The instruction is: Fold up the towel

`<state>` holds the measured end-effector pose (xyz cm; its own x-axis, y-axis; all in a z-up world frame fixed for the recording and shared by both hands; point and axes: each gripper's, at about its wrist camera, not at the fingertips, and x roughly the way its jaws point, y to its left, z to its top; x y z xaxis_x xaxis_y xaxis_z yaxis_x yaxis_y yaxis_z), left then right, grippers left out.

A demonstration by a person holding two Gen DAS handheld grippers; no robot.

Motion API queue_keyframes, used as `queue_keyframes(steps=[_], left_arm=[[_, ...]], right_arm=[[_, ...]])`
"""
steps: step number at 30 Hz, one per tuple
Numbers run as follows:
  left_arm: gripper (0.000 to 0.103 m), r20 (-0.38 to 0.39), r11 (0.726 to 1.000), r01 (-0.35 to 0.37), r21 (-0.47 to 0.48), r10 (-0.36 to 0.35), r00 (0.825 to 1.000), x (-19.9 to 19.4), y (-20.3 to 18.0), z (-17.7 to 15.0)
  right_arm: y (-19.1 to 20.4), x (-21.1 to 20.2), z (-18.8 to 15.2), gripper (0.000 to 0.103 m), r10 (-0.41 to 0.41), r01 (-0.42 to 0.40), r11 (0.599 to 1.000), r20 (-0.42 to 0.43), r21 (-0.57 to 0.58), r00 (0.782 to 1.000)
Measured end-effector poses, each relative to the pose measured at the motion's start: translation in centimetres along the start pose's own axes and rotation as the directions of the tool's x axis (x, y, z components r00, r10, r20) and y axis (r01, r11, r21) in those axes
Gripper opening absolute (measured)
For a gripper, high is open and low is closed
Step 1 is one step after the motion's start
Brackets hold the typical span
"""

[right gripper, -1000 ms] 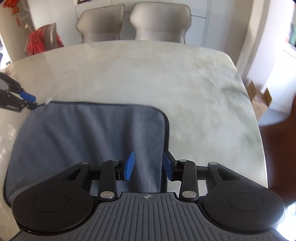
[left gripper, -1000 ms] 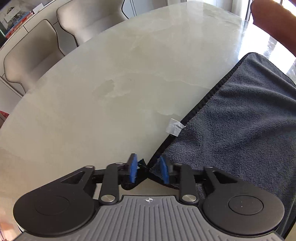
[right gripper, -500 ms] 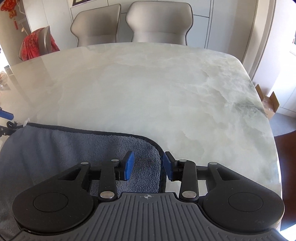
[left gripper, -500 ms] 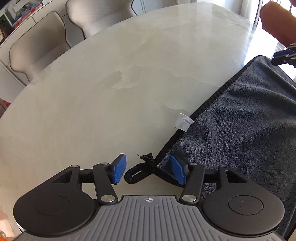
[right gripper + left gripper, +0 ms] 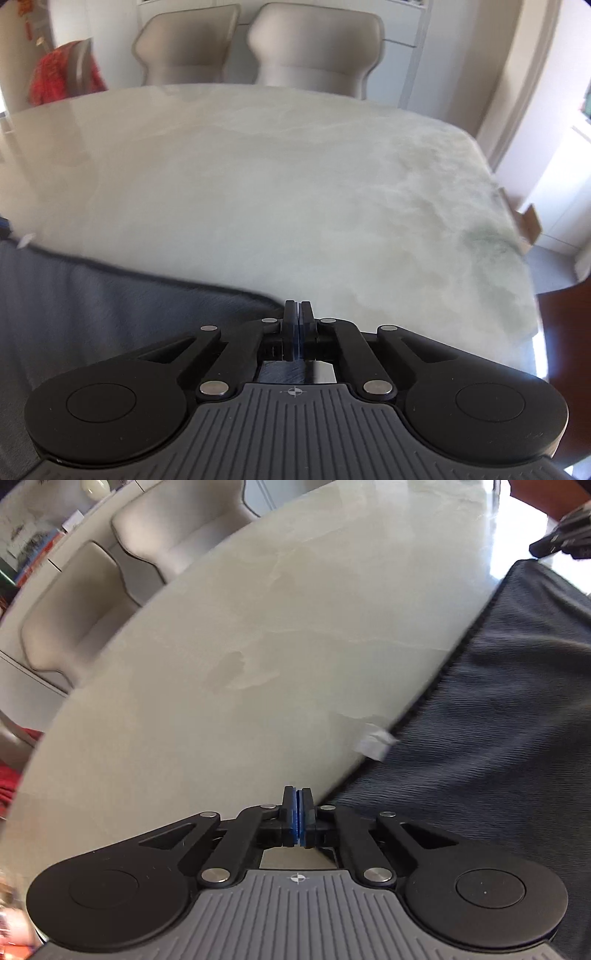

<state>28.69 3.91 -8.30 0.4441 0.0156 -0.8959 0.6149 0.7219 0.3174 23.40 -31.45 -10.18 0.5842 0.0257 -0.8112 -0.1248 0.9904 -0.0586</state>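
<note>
A dark grey towel [image 5: 498, 738] lies on the pale marble table [image 5: 258, 627], with a white label [image 5: 375, 744] on its edge. My left gripper [image 5: 297, 805] sits at the towel's left corner, its jaws closing with the blue pads pressed together on the hem. In the right wrist view the towel [image 5: 110, 314] fills the lower left. My right gripper [image 5: 298, 317] is at the towel's right corner, jaws closing, and dark cloth shows under the pinched pads. The right gripper [image 5: 565, 542] also shows at the top right of the left wrist view.
Bare tabletop [image 5: 295, 184] stretches beyond the towel. Two beige chairs [image 5: 314, 48] stand at the far side, and more chairs [image 5: 74, 609] are on the left. A cardboard box [image 5: 528, 225] sits on the floor past the right edge. A red cloth [image 5: 62, 74] hangs at the far left.
Both grippers went from open to shut, each over a towel corner. The right gripper slid along the towel to its corner. The towel's edge now looks blurred and shifted.
</note>
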Motion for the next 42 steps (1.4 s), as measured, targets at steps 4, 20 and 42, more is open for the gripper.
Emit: queue_keyframes(steps=[4, 20, 42], left_arm=[[0.0, -0.008, 1.0, 0.017, 0.021, -0.016, 1.0, 0.0, 0.2, 0.4], [0.013, -0.009, 0.999, 0.038, 0.017, -0.038, 0.999, 0.1, -0.6, -0.1], [0.013, 0.059, 0.994, -0.058, -0.093, 0.064, 0.996, -1.6, 0.0, 0.3]], right_arm=[[-1.4, -0.1, 0.7, 0.006, 0.07, -0.07, 0.996, 0.002, 0.048, 0.998], [1.5, 0.5, -0.4, 0.008, 0.149, -0.15, 0.987, -0.028, -0.055, 0.988], [-1.9, -2.9, 0.2, 0.039, -0.014, 0.014, 1.0, 0.063, 0.003, 0.998]])
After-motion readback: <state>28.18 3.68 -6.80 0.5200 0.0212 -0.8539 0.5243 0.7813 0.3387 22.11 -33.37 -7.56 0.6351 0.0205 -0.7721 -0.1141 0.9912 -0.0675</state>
